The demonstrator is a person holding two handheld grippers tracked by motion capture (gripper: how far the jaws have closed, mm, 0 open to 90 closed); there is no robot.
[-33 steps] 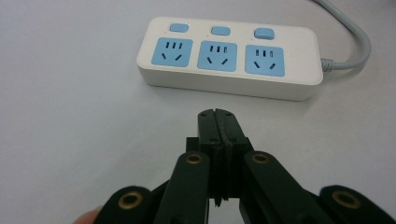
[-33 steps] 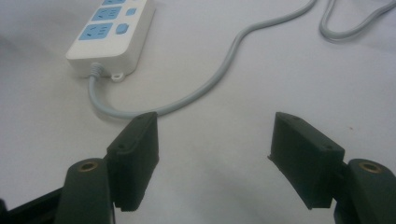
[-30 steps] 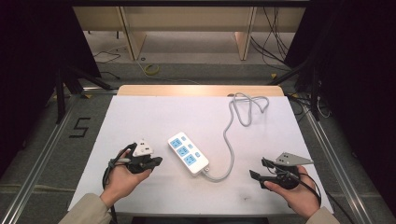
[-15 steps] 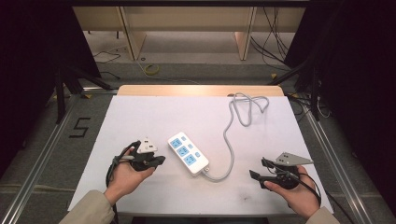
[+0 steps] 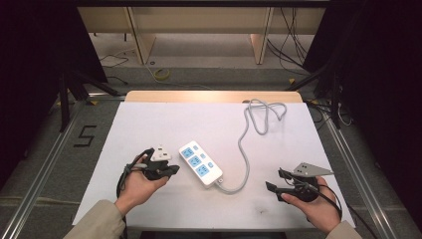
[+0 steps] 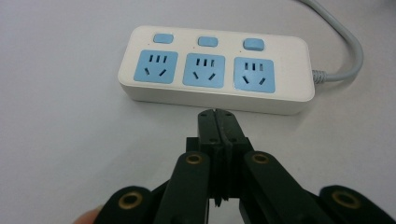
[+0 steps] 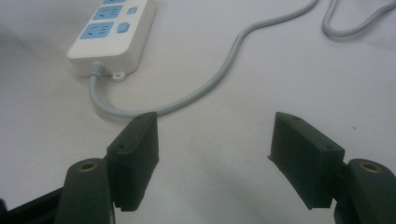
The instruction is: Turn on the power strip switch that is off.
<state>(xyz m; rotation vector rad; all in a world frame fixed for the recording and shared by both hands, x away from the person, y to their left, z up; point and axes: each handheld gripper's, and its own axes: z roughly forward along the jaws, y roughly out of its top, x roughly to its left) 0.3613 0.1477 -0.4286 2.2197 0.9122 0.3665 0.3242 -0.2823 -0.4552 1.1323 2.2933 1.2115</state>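
A white power strip [image 5: 200, 164] with three blue sockets and three blue switches lies near the middle of the white table [image 5: 149, 124]. Its grey cable [image 5: 247, 139] runs to the back right and loops there. My left gripper [image 5: 173, 169] rests just left of the strip, jaws shut with nothing between them; in the left gripper view the closed tips [image 6: 217, 122] point at the strip's long side [image 6: 215, 70]. My right gripper [image 5: 275, 180] sits at the front right, open and empty. In the right gripper view its jaws [image 7: 215, 154] stand wide apart, with the strip's cable end [image 7: 112, 32] and cable [image 7: 196, 93] beyond.
The table's wooden back edge [image 5: 214, 96] borders a floor with loose cables [image 5: 161, 74]. A metal rail [image 5: 45, 164] runs along the left side, with a "5" marked on the floor [image 5: 84, 135]. Bare tabletop lies between the strip and my right gripper.
My left gripper has crept slightly right toward the power strip. The right gripper has stayed put.
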